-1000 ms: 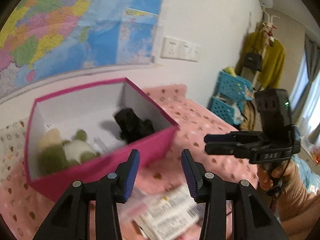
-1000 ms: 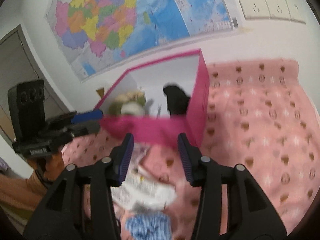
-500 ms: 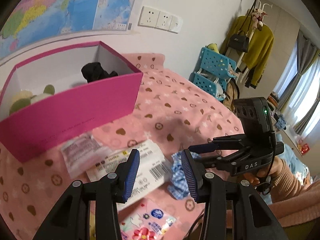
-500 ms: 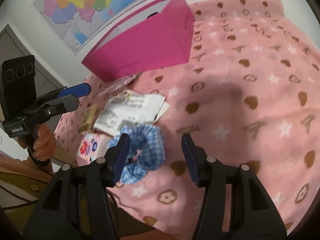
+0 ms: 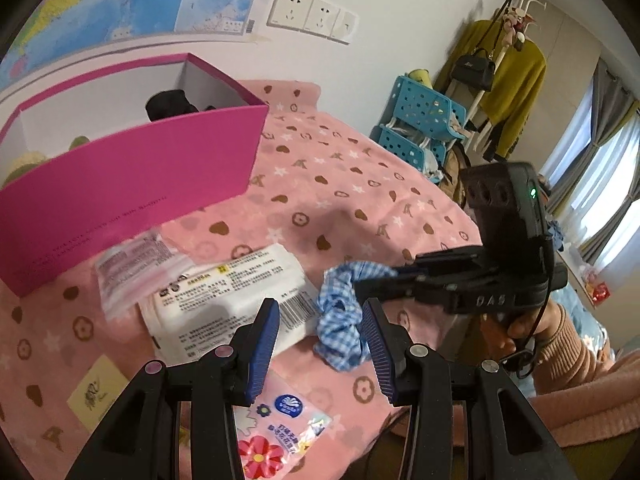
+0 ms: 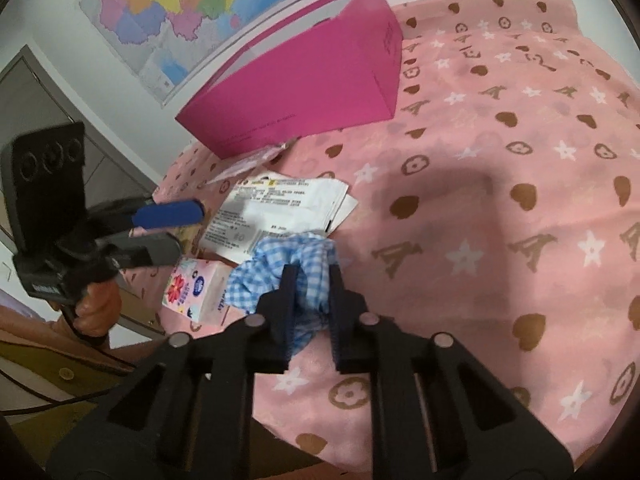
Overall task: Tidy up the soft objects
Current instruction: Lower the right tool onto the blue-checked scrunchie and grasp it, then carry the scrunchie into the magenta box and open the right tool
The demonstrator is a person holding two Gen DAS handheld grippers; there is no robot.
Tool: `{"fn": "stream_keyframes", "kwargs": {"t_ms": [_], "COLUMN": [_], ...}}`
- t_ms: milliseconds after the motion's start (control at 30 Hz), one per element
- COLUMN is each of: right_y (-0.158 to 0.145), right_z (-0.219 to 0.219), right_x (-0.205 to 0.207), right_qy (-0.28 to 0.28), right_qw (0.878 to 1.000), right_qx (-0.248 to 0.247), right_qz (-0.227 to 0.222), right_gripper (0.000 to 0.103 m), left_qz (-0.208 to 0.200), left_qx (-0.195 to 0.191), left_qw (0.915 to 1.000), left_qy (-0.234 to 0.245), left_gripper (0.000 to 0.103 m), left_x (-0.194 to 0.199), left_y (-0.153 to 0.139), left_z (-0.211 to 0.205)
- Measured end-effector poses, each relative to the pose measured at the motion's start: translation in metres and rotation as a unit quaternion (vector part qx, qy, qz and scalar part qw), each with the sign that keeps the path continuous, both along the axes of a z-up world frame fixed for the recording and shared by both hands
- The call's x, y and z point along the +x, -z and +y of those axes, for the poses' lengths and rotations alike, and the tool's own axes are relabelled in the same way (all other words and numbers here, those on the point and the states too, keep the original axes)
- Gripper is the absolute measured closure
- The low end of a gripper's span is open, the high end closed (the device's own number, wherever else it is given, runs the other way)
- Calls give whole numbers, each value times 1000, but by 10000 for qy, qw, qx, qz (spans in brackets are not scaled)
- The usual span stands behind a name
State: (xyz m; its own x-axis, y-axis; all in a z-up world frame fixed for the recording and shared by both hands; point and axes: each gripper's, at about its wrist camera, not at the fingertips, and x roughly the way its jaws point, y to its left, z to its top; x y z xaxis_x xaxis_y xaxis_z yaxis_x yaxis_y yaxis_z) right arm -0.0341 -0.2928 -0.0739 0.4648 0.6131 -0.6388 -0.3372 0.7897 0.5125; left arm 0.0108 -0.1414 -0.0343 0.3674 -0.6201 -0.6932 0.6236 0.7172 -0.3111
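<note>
A: Scanning the left wrist view from the left edge: the magenta box (image 5: 132, 184) fills the upper left, and over its near wall a green-and-cream plush (image 5: 24, 162) and a black soft item (image 5: 170, 105) show inside. So I'd judge part of the sorting is already done.

B: And left of centre, in front of the box?

A: Flat packets on the pink blanket (image 5: 340, 184): a pinkish sachet (image 5: 132, 270), a white printed pouch (image 5: 228, 300), and at bottom centre a flowered tissue pack (image 5: 272, 440). None is in a grip.

B: The left gripper (image 5: 320, 344)?

A: Its blue pads stand spread with nothing between them, low in the middle of the frame.

B: Then the blue gingham scrunchie (image 6: 288, 268)?

A: Right of centre in that view, just beside the pouch. In the right wrist view it sits at centre, and the right gripper (image 6: 310, 280) has its fingers closed on the cloth, which bunches between them. Whether it has left the blanket I cannot tell.

B: What remains?

A: By my reading, carrying the scrunchie to the box at upper left, then deciding about the packets.
</note>
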Motion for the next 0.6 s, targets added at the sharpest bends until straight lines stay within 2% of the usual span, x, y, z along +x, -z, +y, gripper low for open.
{"fn": "stream_keyframes", "kwargs": {"t_ms": [333,600], "right_y": [-43,-91], "right_z": [-5,12], "right_x": [-10,0], "right_qy": [-10,-247], "right_qw": [9984,9929], "right_qx": [259,295], "right_qz": [-511,-1128], "right_gripper": [90,90], "left_qz": [15,-206], "left_qx": [-126,-387], "left_qw": [9995,9990], "left_qy": [284,91], "left_gripper": [56,56], "left_x": [-4,12], "left_y": [-3,-23], "left_z": [-7,6]}}
